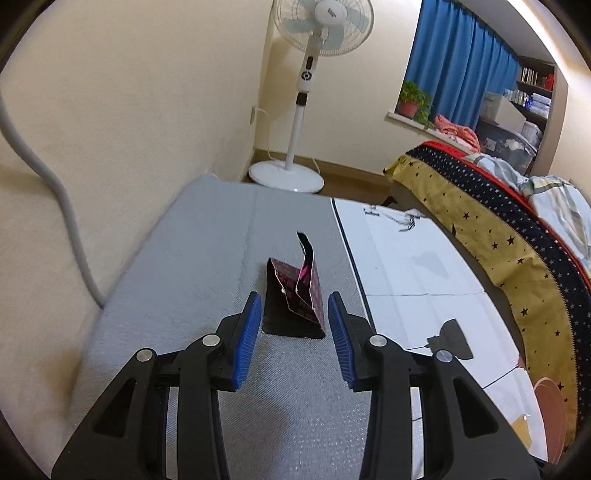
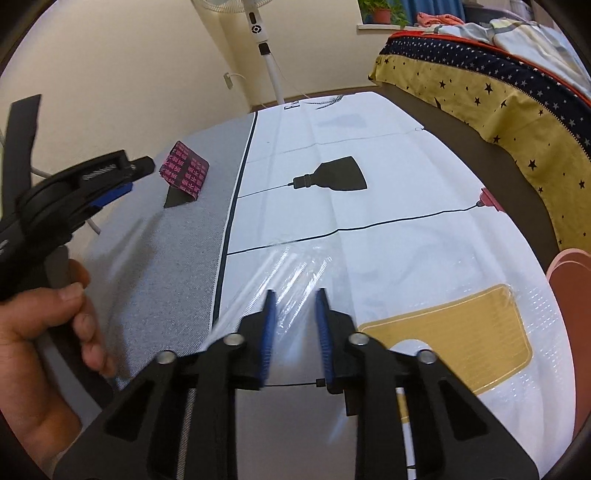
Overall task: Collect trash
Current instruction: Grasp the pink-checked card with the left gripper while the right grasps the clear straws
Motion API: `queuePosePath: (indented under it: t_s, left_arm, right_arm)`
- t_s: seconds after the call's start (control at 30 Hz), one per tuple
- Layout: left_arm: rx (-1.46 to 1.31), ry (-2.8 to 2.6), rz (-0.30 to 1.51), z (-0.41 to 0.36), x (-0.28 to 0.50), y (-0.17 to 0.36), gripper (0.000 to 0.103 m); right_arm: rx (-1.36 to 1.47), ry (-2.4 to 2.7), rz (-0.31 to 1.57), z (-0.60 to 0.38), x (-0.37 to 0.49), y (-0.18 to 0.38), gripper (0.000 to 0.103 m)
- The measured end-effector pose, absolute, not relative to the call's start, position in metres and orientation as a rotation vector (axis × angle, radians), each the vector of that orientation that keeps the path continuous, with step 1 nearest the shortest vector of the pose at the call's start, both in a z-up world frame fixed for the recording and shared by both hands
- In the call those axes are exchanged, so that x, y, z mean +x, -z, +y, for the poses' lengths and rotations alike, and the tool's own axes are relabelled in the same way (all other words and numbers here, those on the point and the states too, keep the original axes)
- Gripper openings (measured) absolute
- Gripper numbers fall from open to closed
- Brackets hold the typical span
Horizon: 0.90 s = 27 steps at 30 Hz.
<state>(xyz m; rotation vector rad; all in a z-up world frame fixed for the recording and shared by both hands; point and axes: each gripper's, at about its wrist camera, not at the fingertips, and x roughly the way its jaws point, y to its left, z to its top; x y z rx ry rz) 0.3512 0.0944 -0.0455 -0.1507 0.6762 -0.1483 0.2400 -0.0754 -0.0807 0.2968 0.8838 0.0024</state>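
- Ahead: torn pink-and-black wrapper (image 1: pixel 295 295) stands crumpled on grey mat (image 1: pixel 177 258), between left gripper (image 1: pixel 293 306) jaws, untouched.
- Right gripper (image 2: pixel 295 299) jaws narrow over clear plastic film (image 2: pixel 291 273); grip unclear.

Right hand-held gripper (image 2: pixel 294 295) over clear plastic wrap (image 2: pixel 291 273); pink wrapper (image 2: pixel 184 170) on grey mat (image 2: pixel 177 236), left hand-held gripper (image 2: pixel 142 171) beside it

Two grippers — left gripper (image 1: pixel 294 334), right gripper (image 2: pixel 295 334); one pink wrapper (image 1: pixel 298 295); one clear film (image 2: pixel 291 273); one fan (image 1: pixel 320 27).
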Motion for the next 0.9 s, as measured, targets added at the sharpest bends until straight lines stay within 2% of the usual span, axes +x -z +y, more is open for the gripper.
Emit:
queuePosePath:
  t_s: [0.03, 0.07, 0.23, 0.27, 0.33, 0.43, 0.9]
  left_arm:
    - [-0.150, 0.151, 0.685, 0.093, 0.355, 0.049, 0.038]
    - [-0.152, 0.152, 0.692, 0.092, 0.357, 0.051, 0.038]
    - [-0.175, 0.169, 0.722, 0.089, 0.369, 0.060, 0.036]
    - [-0.180, 0.169, 0.729, 0.088, 0.371, 0.061, 0.033]
    - [-0.185, 0.175, 0.745, 0.086, 0.374, 0.064, 0.012]
    - [-0.156, 0.188, 0.746, 0.081, 0.371, 0.064, 0.002]
    - [-0.014, 0.233, 0.711, 0.054, 0.310, 0.021, 0.000]
  right_arm:
    - [0.301, -0.008, 0.882, -0.075, 0.241, 0.081, 0.007]
    - [0.298, -0.011, 0.880, -0.075, 0.241, 0.080, 0.003]
    - [0.308, -0.034, 0.860, -0.079, 0.238, 0.076, 0.001]
    - [0.309, -0.042, 0.852, -0.080, 0.237, 0.073, 0.001]
    - [0.305, -0.051, 0.839, -0.082, 0.234, 0.068, 0.001]
    - [0.290, -0.070, 0.807, -0.084, 0.228, 0.056, 0.001]
    - [0.254, -0.089, 0.731, -0.116, 0.187, 0.013, 0.001]
